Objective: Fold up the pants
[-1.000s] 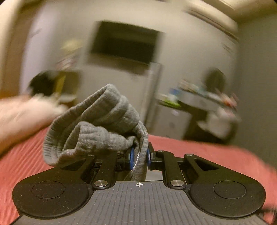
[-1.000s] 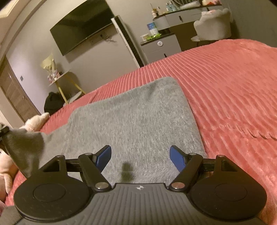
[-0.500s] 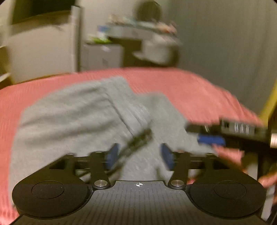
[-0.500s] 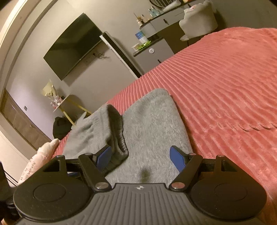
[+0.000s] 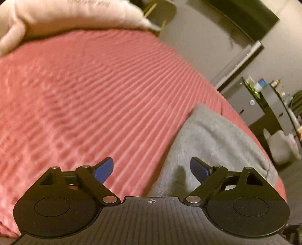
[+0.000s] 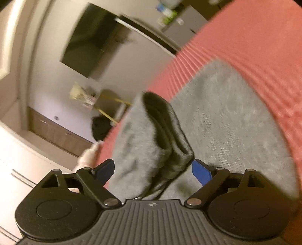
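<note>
The grey pants (image 5: 217, 139) lie folded on a red ribbed bedspread (image 5: 85, 90). In the left wrist view my left gripper (image 5: 152, 169) hovers over the pants' left edge. Its jaws are opening and nothing is between the blue pads (image 5: 104, 169). In the right wrist view the pants (image 6: 236, 116) spread out ahead, with a thicker doubled-over layer (image 6: 151, 147) lying on top of them. My right gripper (image 6: 152, 169) straddles that layer; its jaws are opening and the pads stand off the cloth.
A cream cushion (image 5: 66, 17) lies at the far end of the bed. A grey cabinet (image 5: 264, 105) and a white stool (image 5: 281, 148) stand past the bed's right edge. A wall television (image 6: 90, 39) and a pale plush toy (image 6: 88, 154) show on the right wrist's left.
My left gripper let go of the bunched grey cloth, opened wide and swung down toward the pants' left edge. The dropped layer now lies between my right gripper's fingers, which rolled and widened.
</note>
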A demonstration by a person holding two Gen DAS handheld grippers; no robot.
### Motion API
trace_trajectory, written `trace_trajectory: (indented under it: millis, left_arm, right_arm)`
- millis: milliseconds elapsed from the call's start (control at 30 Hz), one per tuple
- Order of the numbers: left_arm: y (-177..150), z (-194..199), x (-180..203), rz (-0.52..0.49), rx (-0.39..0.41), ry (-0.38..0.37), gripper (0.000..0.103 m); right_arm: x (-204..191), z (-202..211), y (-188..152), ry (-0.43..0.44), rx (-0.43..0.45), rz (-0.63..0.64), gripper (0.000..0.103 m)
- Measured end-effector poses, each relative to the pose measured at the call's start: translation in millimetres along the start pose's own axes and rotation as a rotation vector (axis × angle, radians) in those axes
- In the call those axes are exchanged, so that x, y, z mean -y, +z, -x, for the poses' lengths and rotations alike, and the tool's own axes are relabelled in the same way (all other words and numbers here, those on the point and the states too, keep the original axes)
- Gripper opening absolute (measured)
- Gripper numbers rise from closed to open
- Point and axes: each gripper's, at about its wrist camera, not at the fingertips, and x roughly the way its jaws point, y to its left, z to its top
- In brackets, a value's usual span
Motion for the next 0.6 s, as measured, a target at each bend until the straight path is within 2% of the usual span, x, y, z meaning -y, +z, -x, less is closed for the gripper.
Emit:
trace_trajectory:
  millis: [100,167,200,233,267,400,500,600]
  left_arm:
    - [-1.7,-3.0,-9.5,0.039,0.005,-0.004,0.092]
    - [-1.7,-10.3,-7.1,0.054,-0.01,-0.016,0.092]
    - [0.0,-12.1,-9.6,0.059,-0.016,-0.02,0.092]
    - [0.7,-14.3,-11.2,0.063,-0.021,-0.022,0.092]
    - [-2.2,-12.1,-6.9,0.067,-0.025,-0.026,0.092]
    - [-2.3,-15.1,-11.7,0.09,-0.032,-0.037,0.092]
    - [-2.4,-9.4,-14.5,0.099,-0.033,-0.039,0.092]
    - [-3.5,-9.1,-12.4,0.09,-0.031,-0.036,0.092]
  right_arm:
    - [1.4,-14.8,4.5,0.013,-0.003,-0.049,0.09]
    - [-3.7,-23.6,7.5,-0.011,-0.006,-0.063,0.088]
    - [-6.7,-26.6,7.5,-0.037,-0.001,-0.049,0.084]
    - [-9.9,-28.7,6.5,-0.063,0.007,-0.025,0.067]
    - [-10.3,-29.6,5.8,-0.066,0.01,-0.006,0.065]
    - [6.6,-26.8,2.6,0.001,0.0,-0.108,0.07]
    - [0.1,-29.4,1.4,-0.025,-0.026,-0.087,0.072]
    - [-6.3,-38.7,0.9,-0.022,-0.02,-0.089,0.081]
